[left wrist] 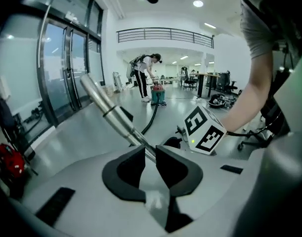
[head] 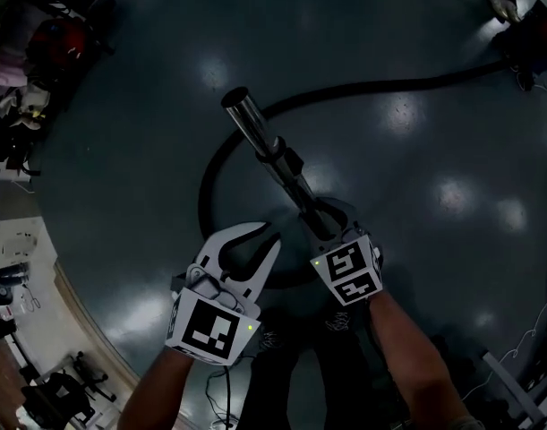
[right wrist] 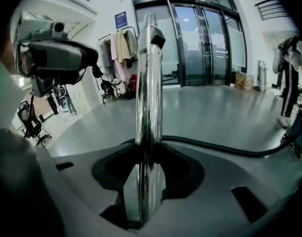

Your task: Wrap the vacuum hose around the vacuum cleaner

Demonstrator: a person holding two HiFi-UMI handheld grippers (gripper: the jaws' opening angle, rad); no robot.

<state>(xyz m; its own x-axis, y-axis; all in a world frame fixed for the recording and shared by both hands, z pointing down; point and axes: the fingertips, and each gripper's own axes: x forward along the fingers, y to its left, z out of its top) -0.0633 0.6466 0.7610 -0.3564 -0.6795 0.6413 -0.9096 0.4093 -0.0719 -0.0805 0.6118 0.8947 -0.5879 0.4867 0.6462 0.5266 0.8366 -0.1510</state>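
Nearest the person, the left gripper (head: pixel 269 236) hung over the glossy grey floor (head: pixel 121 150) with its black pads drawn almost together and nothing between them. Just beside it, the right gripper (head: pixel 331 231) pinched the lower end of the long chrome metal vacuum wand (head: pixel 273 150), its pads pressed on either side of the tube, which slanted up and away from the jaws. From the wand's held end the black flexible vacuum hose (head: pixel 345 88) curled in a loop on the floor around the wand, then trailed off across the room, well apart from both grippers, to the small red-topped canister vacuum cleaner (left wrist: pixel 159 94). A person (left wrist: pixel 143 78) bent over that machine.
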